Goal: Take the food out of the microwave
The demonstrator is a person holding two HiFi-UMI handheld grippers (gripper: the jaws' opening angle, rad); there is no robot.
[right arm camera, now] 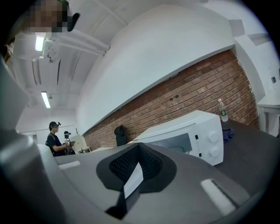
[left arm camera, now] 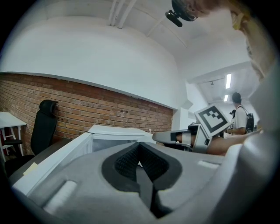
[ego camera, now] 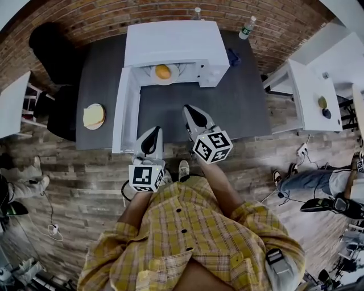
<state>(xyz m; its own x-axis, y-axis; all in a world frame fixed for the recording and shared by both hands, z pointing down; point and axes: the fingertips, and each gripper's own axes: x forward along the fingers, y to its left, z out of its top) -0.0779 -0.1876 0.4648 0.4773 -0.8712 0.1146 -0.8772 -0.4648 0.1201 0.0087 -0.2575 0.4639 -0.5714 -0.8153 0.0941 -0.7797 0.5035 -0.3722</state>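
Well, at the left of the dark table [ego camera: 239, 108] sits a plate [ego camera: 94, 116] with something pale yellow on it. Next, the microwave door [ego camera: 125, 111] stands swung open. The left tongs [ego camera: 153, 133] hover at the table's near edge, pinched together, empty. The orange food [ego camera: 163, 71] sits inside the white microwave [ego camera: 173, 45], farther back. The right tongs [ego camera: 192, 112], just beside the left ones, are closed on nothing too.

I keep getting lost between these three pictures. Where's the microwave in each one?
Head view: microwave at top centre.
Left gripper view: microwave low, just left of centre.
Right gripper view: microwave right of centre.
Shared landmark: the brick wall behind it.
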